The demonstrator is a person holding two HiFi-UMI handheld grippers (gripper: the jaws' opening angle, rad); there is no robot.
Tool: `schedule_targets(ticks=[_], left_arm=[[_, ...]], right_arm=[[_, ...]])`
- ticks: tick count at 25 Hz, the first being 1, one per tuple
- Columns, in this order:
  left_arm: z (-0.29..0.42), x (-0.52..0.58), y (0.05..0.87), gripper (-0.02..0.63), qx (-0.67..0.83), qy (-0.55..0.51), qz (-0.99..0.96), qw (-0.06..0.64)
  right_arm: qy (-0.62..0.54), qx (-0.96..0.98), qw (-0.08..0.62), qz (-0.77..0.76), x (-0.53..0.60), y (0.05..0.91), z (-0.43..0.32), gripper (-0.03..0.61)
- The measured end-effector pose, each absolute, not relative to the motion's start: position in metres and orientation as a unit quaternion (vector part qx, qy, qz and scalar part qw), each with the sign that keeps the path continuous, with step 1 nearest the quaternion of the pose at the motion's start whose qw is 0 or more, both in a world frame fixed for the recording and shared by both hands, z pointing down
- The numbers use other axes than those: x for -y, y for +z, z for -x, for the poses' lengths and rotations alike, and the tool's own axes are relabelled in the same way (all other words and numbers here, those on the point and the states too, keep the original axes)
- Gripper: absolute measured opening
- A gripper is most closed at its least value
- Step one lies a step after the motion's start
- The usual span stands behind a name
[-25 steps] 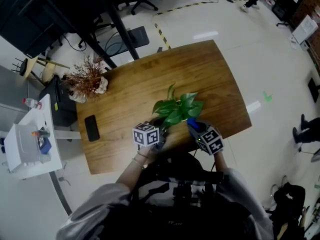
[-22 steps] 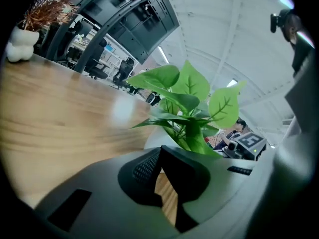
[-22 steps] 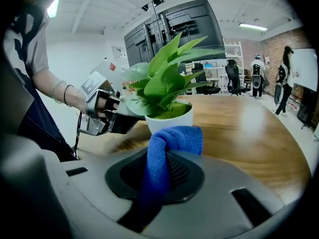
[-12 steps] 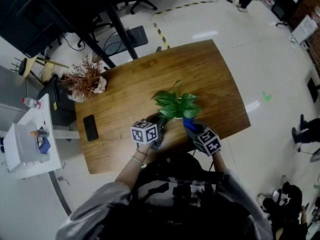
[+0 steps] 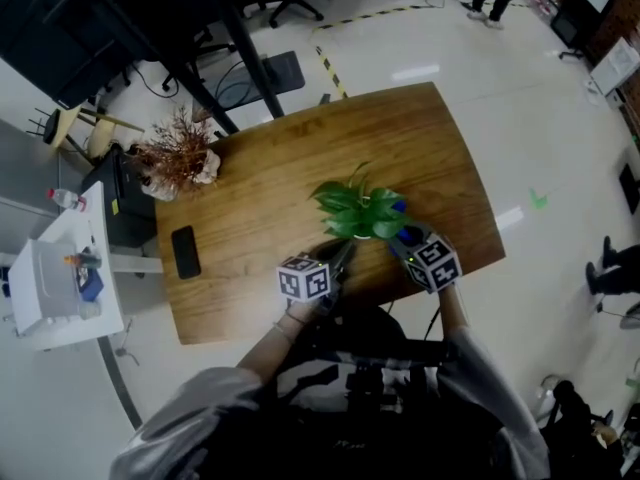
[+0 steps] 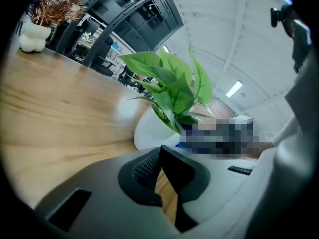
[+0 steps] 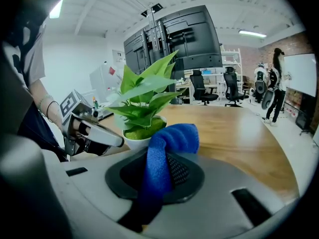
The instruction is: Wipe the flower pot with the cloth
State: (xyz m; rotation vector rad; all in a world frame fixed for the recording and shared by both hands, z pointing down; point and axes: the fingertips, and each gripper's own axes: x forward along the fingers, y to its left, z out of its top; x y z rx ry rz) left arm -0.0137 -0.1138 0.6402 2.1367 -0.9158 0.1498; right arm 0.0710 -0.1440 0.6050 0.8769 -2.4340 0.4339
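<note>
My right gripper is clamped on the blue cloth, which has swung from the near side round to the right of the white flower pot. My left gripper, jaws together and empty, has shifted rightward beside the pot on the wooden table.

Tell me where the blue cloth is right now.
The blue cloth is clamped in the right gripper, just right of the white flower pot in the head view, near the table's front edge.
</note>
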Motion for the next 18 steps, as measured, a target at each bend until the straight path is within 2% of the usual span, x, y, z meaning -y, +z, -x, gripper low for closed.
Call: schedule_targets(ticks=[18], left_arm=[[0.057,0.181,0.633,0.003,0.414,0.03,-0.827,0.379]], right_arm=[[0.218,0.892,0.274,-0.285,0.102,0.641,-0.015,0.055]])
